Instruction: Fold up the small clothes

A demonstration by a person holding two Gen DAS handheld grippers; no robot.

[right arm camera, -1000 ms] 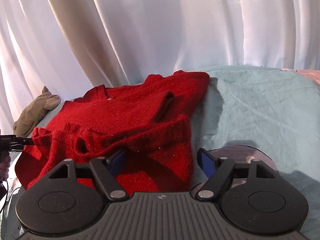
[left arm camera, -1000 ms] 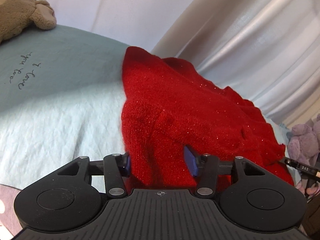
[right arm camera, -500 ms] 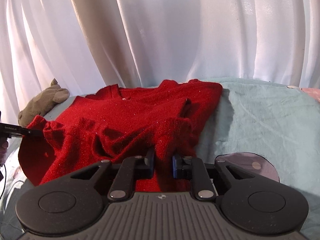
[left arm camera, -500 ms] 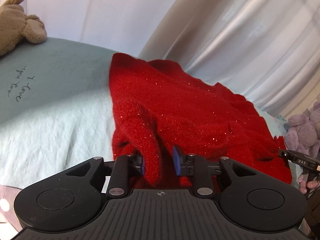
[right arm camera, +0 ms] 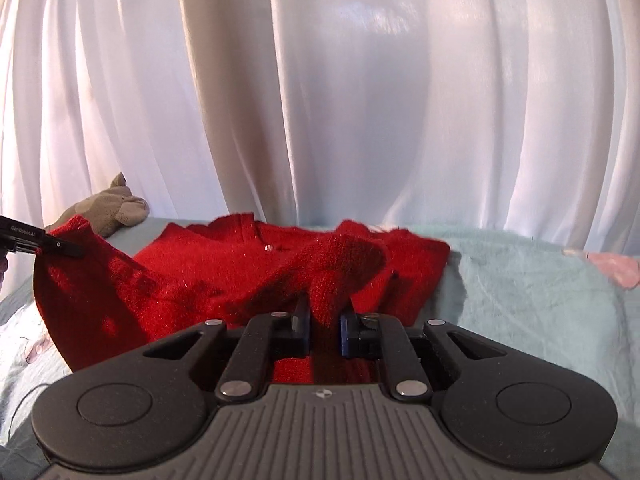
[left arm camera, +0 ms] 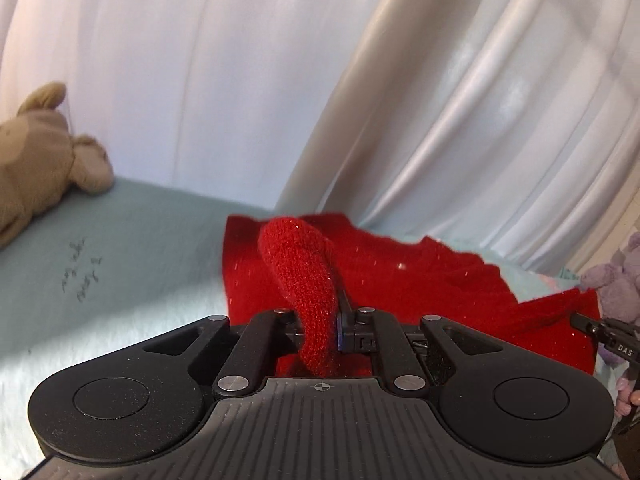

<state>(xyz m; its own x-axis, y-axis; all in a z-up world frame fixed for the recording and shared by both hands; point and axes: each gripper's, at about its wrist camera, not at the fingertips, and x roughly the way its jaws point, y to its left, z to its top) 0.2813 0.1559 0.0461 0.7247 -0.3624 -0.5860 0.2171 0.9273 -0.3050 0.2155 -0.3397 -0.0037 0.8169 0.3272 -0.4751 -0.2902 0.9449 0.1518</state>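
A red knit sweater (left arm camera: 420,280) lies on a pale teal bedsheet (left arm camera: 120,280). My left gripper (left arm camera: 320,320) is shut on a raised fold of its near edge, and the fabric arches up over the jaws. In the right wrist view the sweater (right arm camera: 224,264) spreads leftward. My right gripper (right arm camera: 324,320) is closing its jaws, with a lifted hump of the knit pinched between the blue pads. Each view shows the other gripper's black finger (left arm camera: 588,326) (right arm camera: 60,246) holding a lifted corner of the cloth.
White curtains hang right behind the bed. A brown plush toy (left arm camera: 36,160) lies at the far left and shows again as a plush toy (right arm camera: 112,208) in the right wrist view. A purple plush (left arm camera: 616,280) sits at the right edge. A pink item (right arm camera: 612,268) lies on the sheet.
Both grippers went from open around the sweater's near edge to closed on it. Both have since risen, lifting folds of fabric off the sheet.
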